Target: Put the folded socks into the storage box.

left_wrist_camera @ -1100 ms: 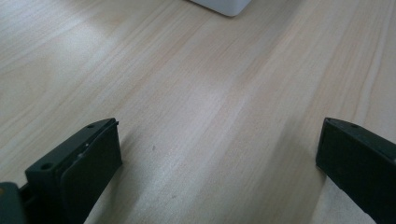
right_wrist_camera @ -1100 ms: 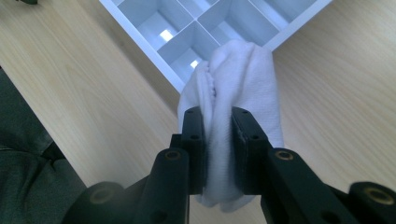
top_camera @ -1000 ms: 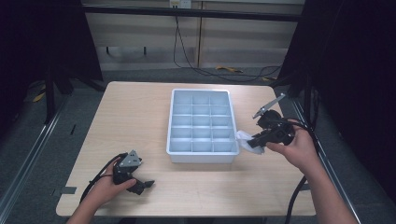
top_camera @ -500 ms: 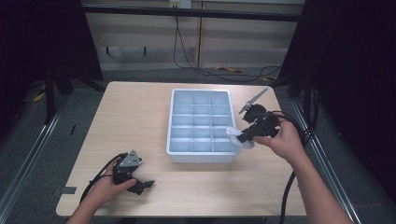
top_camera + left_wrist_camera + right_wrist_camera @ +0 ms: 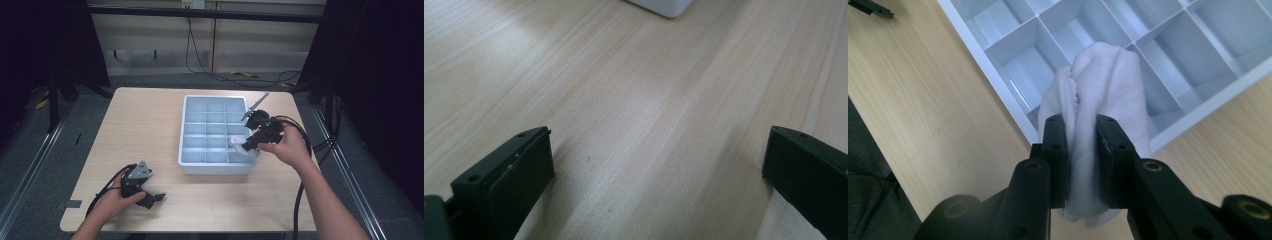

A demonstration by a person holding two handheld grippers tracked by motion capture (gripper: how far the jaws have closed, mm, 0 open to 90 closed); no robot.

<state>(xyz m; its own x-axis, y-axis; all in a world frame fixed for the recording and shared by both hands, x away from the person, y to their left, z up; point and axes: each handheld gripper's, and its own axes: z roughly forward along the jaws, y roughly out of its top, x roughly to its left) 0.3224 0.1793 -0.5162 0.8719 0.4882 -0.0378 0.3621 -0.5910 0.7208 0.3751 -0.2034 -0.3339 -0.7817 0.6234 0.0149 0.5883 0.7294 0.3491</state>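
Observation:
A pale blue tray [image 5: 183, 135] with several square compartments stands on the wooden table [image 5: 140, 130], right of centre. My right gripper [image 5: 246, 146] is shut on a bunched white cloth [image 5: 239, 146] and holds it over the tray's near right corner. In the right gripper view the white cloth [image 5: 1100, 90] bulges out past the gripper [image 5: 1081, 127], above the tray's [image 5: 993, 65] corner cells. My left gripper [image 5: 156, 198] rests low at the table's near left, held by a hand. In the left gripper view the gripper [image 5: 656, 160] stands open, with bare wood between its jaws.
A corner of the tray [image 5: 664, 6] shows at the top of the left gripper view. Black cables [image 5: 300, 145] trail from the right gripper off the table's right side. Dark frame posts [image 5: 52, 85] and floor rails flank the table.
My right gripper has carried the white cloth leftwards from beside the tray to over its near right corner. The left gripper has stayed put.

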